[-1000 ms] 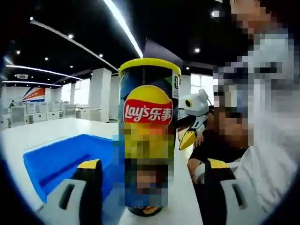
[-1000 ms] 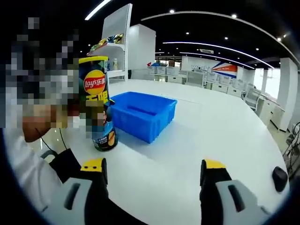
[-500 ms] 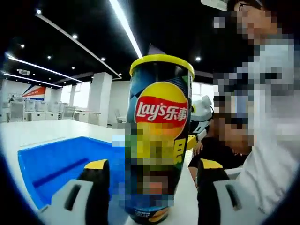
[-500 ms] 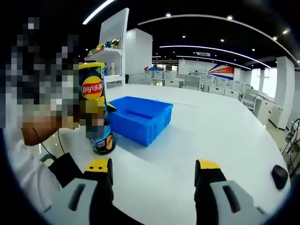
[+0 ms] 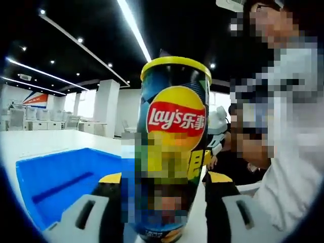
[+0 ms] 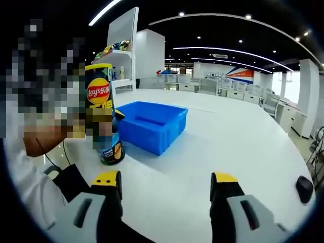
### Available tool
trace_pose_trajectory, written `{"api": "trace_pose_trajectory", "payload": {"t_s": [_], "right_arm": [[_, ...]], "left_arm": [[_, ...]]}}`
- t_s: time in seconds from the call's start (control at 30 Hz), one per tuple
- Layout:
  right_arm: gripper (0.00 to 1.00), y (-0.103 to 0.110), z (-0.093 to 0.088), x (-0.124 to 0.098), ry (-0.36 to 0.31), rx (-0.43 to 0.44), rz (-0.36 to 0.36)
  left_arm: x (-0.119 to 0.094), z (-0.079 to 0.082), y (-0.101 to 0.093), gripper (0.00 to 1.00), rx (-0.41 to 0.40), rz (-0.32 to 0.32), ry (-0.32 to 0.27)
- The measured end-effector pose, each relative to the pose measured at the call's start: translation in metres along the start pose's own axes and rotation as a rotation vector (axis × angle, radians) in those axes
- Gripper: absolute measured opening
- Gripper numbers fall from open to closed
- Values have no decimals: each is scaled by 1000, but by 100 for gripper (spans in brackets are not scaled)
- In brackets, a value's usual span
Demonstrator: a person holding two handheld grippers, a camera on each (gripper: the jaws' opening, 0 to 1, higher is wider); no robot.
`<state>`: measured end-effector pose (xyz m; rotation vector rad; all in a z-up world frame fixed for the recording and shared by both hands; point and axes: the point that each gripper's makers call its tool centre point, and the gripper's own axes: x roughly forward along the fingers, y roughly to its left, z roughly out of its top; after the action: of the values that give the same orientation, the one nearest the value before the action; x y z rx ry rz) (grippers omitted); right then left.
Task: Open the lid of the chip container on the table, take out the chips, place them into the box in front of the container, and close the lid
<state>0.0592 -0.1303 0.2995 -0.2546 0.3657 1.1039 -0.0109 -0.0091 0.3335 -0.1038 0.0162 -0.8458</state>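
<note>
- Between my left gripper's two jaws stands the chip can. It is upright on the white table, and the yellow lid is on top of it, not opened yet.
- The jaws sit close on both sides of the can, low down. I cannot tell if they are touching it or squeezing it yet.
- Beside the can, on the left of this view, is the blue box. It looks empty from here.
- My worry: the can is tall and thin. If I squeeze off-centre or push forward, I think it could tip over or slide away.
- I am holding it low, so pulling at the lid up high could make it lean.

- Over in the right gripper view, my right gripper has its jaws wide apart with nothing in them, above the bare table.
- The can stands off to the left, well away from these jaws. The box is just beside it.
- A small dark thing lies near the table edge on the right. I cannot tell what it is.
- My worry here: this gripper has to reach the lid. If I come in crooked, I might knock the can before the other side has it tight.
- A hard tug at the lid could also shake chips out onto the table.
</note>
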Motion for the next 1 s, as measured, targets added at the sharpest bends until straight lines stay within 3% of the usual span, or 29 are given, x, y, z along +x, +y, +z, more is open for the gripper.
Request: {"api": "trace_pose_trajectory", "payload": {"t_s": [0.07,0.17,0.37,0.4,0.5,0.67,0.77,0.83,1.0], "right_arm": [[69,2,1,1,-4,-1,9],[65,5,1,2,8,43,27],[67,13,16,4,-74,45,71],[70,17,26,4,-127,34,84],[77,28,41,1,-197,14,130],[77,48,64,-2,-284,13,215],[64,72,83,-8,-345,-24,287],[61,80,99,-10,-418,-140,273],[66,95,127,-6,-479,-50,361]], "left_arm": [[0,-2,0,54,0,0,11],[-1,-2,0,53,-2,-1,14],[-1,0,-2,51,0,1,13],[-2,-1,-2,51,4,3,15],[-1,-1,-3,50,17,3,17],[-1,-1,-3,49,27,3,17],[-1,-1,-4,49,31,0,12],[0,-2,-5,49,40,0,14],[1,-2,-5,49,38,-1,17]]}}
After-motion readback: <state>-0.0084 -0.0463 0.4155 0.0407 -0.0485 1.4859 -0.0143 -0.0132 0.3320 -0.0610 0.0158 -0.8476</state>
